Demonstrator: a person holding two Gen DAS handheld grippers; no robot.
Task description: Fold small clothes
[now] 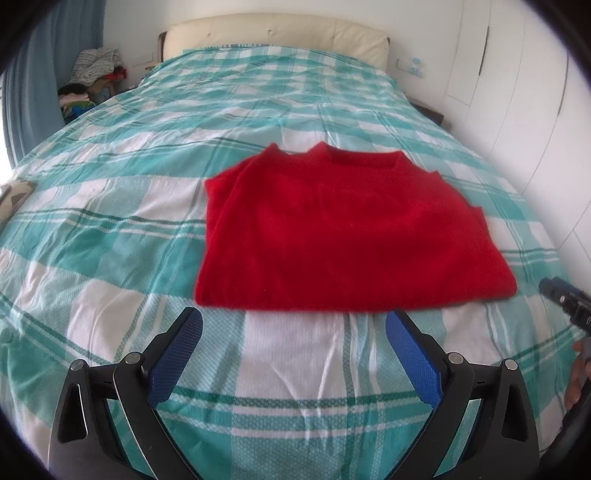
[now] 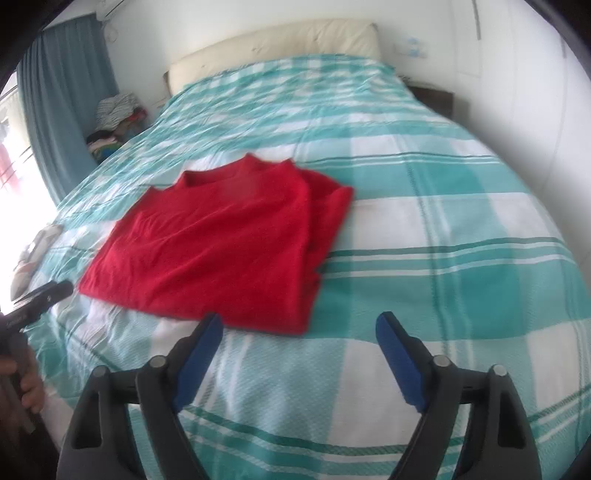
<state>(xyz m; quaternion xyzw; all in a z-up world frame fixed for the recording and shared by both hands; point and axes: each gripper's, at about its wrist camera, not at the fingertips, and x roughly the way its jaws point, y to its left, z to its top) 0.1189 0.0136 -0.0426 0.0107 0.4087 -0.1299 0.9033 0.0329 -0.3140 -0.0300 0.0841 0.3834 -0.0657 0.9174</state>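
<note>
Shirt (image 1: 343, 229): red, soft matte knit, ribbed round collar at the far edge; folded to a rough rectangle, sleeve layers tucked in at both sides. Lay flat near the middle of the bed (image 1: 110, 206), closer to the foot edge than to the headboard (image 1: 273, 35).

Bed cover: thin woven cotton, teal and white check with darker green stripes, finely creased all over. Headboard: cream, padded, buttoned.

Room: white walls, white wardrobe doors (image 1: 517, 92) along the right side, blue curtain (image 2: 62, 96) at the left by a bright window, heap of mixed clothes (image 1: 92, 70) beside the head of the bed, dark nightstand (image 2: 434, 98) at the far right corner.

Left gripper (image 1: 293, 326): black frame, blue textured pads, tilted down over the foot edge, just short of the shirt's near hem. Jaws spread wide, nothing between them but cover. Hand (image 2: 27, 387) wrapped round its handle, seen at the left edge of the right view.

Right gripper (image 2: 299, 328): same make, tilted down, just short of the shirt's near right corner. Jaws wide apart, empty, not touching the cloth. Fingers of its hand partly seen at the right edge of the left view.
</note>
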